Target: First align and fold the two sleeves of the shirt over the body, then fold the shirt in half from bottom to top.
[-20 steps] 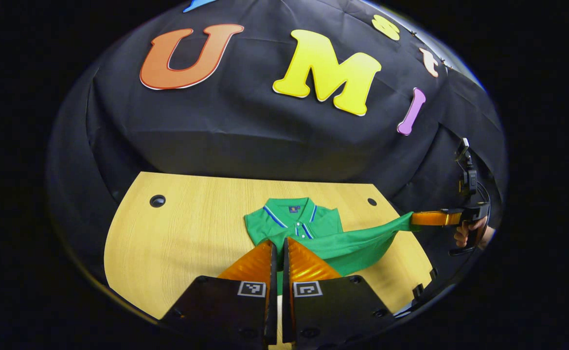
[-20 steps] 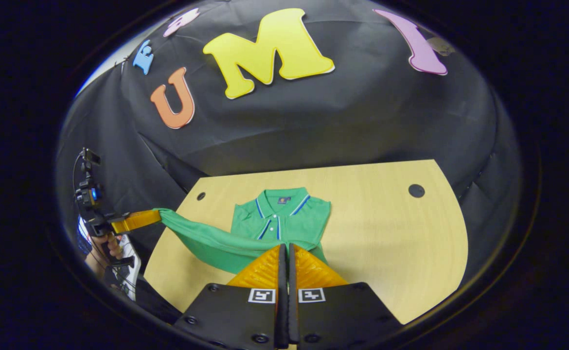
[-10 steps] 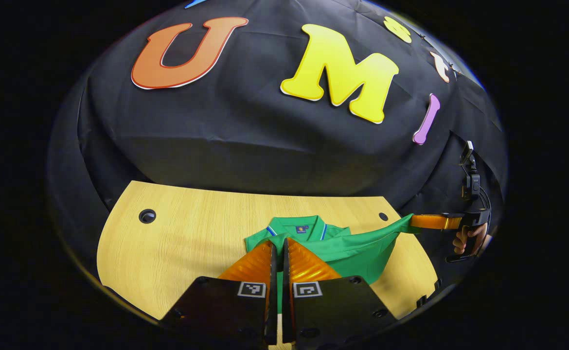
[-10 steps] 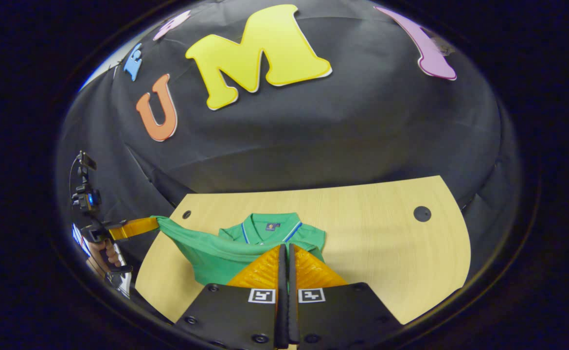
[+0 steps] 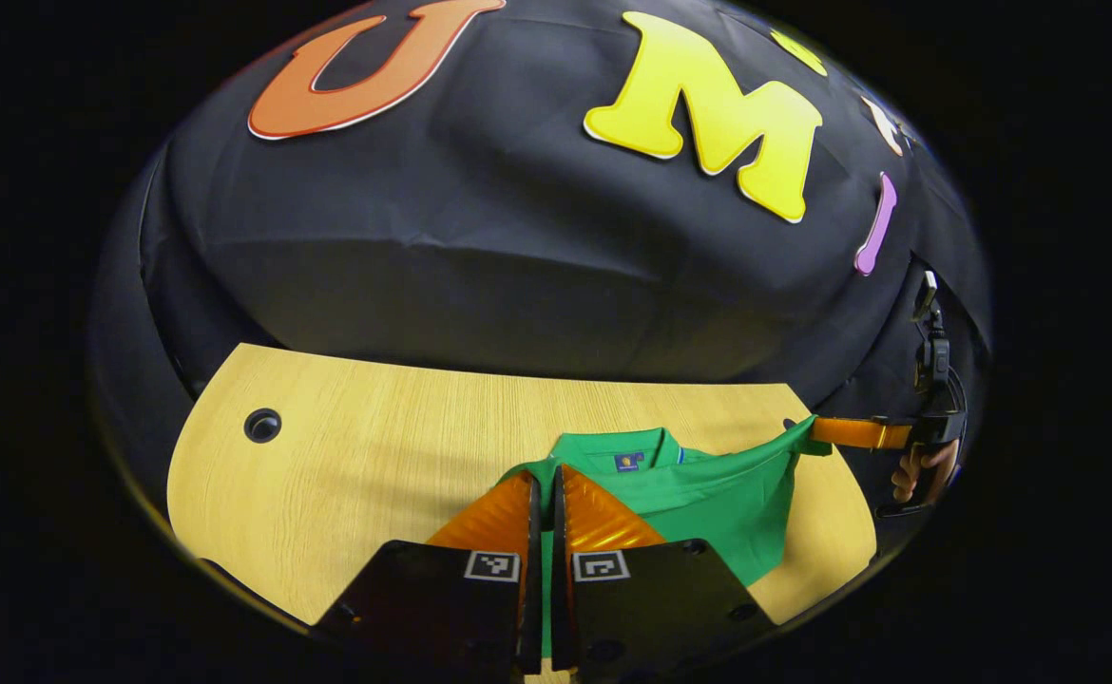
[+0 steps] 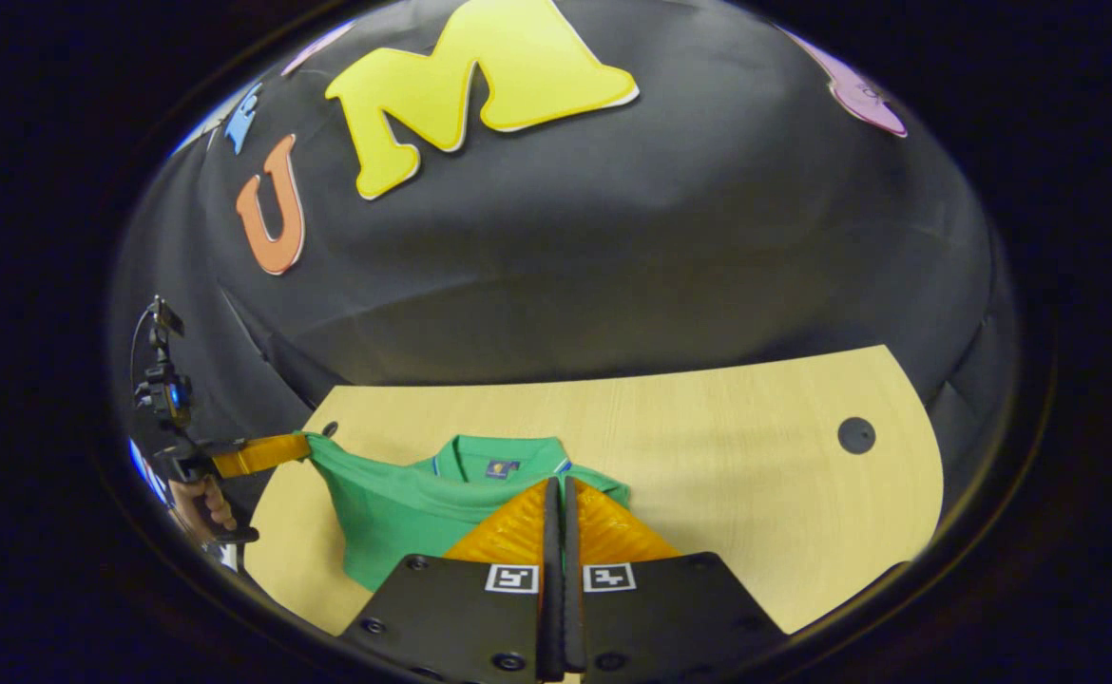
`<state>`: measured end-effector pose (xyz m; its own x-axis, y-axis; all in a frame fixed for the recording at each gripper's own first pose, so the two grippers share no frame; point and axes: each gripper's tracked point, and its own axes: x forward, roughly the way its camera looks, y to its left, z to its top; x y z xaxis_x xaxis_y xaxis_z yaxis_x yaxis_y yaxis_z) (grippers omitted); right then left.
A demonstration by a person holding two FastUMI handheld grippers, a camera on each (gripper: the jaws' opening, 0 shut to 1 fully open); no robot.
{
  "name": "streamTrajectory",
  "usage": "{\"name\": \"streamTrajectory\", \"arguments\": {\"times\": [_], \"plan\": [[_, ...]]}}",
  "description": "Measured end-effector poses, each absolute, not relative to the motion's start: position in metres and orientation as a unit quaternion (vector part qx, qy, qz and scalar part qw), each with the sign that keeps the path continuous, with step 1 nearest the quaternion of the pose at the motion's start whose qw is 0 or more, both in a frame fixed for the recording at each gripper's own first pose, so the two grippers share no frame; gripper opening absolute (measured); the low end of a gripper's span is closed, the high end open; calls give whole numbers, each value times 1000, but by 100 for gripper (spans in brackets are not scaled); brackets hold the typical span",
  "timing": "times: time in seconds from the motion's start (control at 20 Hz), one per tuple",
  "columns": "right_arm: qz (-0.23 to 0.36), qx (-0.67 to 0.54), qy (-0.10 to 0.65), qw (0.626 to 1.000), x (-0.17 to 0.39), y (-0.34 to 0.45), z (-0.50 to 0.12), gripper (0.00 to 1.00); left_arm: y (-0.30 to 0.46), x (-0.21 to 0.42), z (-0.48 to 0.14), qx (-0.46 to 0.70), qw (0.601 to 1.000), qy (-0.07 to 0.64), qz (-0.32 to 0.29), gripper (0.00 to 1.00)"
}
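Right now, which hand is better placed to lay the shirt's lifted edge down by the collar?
Neither wins: left gripper and right gripper each pinch a corner of the shirt edge, both close to the collar. They should lower together.

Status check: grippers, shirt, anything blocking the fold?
Both hand-held grippers, left and right, shut on shirt hem, lifted toward collar. Table ahead shows nothing blocking.

Shirt point(image 5: 708, 494) collar label too small, unreadable.
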<state>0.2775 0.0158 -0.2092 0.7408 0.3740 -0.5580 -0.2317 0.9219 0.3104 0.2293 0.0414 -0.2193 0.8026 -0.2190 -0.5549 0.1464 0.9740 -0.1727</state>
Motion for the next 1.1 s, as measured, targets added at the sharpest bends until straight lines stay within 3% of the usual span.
{"name": "streamTrajectory", "arguments": {"times": [0.65, 0.7, 0.75, 0.8, 0.9, 1.0, 1.1], "plan": [[117, 11, 334, 935, 328, 6, -288, 0, 63, 269, -305, -16, 943, 331, -31, 11], [116, 4, 332, 936, 327, 7, -287, 5, 67, 268, -305, -11, 943, 331, -19, 14], [112, -4, 323, 940, 328, 6, -283, 7, 68, 266, -303, -10, 944, 331, -12, 24], [113, -4, 313, 943, 328, 8, -278, 21, 66, 262, -296, -14, 946, 325, -11, 33], [107, -10, 291, 951, 322, 9, -258, 38, 59, 256, -279, -21, 951, 309, -15, 78], [99, -15, 270, 958, 311, 6, -237, 59, 63, 245, -253, -7, 957, 289, -4, 100], [90, -17, 249, 964, 293, 3, -213, 81, 59, 233, -227, -2, 963, 269, -5, 100]]}}
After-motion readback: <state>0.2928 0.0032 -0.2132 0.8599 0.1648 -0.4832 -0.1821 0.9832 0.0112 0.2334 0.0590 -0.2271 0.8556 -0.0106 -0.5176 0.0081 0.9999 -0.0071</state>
